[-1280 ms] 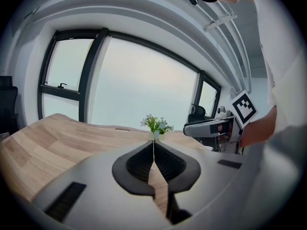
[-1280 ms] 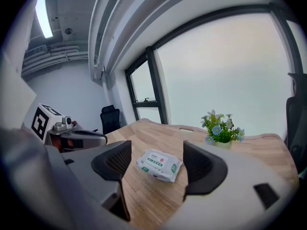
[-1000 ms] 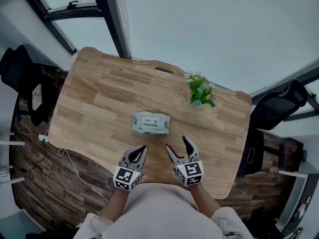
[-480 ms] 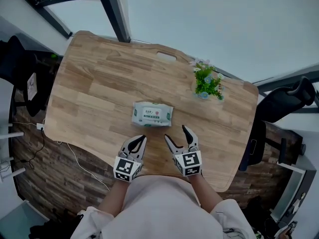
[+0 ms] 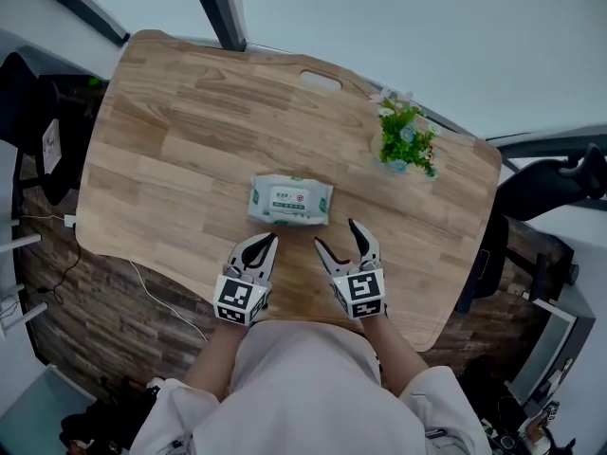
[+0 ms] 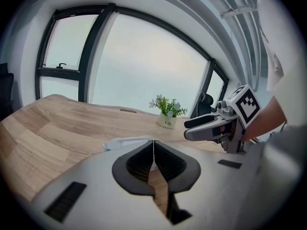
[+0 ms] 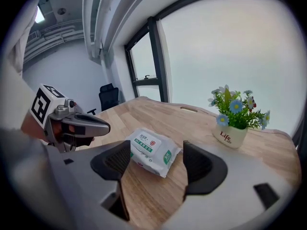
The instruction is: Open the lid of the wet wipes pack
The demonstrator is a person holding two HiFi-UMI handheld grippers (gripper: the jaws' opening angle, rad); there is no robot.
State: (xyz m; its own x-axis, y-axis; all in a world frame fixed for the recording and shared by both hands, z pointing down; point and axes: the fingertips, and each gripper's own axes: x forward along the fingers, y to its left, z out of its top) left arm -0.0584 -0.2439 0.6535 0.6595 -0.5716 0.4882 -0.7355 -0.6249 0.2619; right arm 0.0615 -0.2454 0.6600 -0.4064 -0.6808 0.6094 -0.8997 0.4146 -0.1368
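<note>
The wet wipes pack is white with green print and a closed lid flap, and it lies flat in the middle of the wooden table. My left gripper hovers just before the pack's near left corner, jaws closed together with nothing between them. My right gripper stands open to the right of it, near the pack's near right corner, holding nothing. In the right gripper view the pack lies ahead between the spread jaws, apart from them. In the left gripper view only an edge of the pack shows above the shut jaws.
A small potted plant with blue flowers stands at the table's far right. A cable slot is cut near the far edge. Black office chairs stand beside the table. The table's near edge runs just under my grippers.
Both grippers have edged a little nearer to the pack. The head view has shifted. The jaws stand as before and the pack has not moved.
</note>
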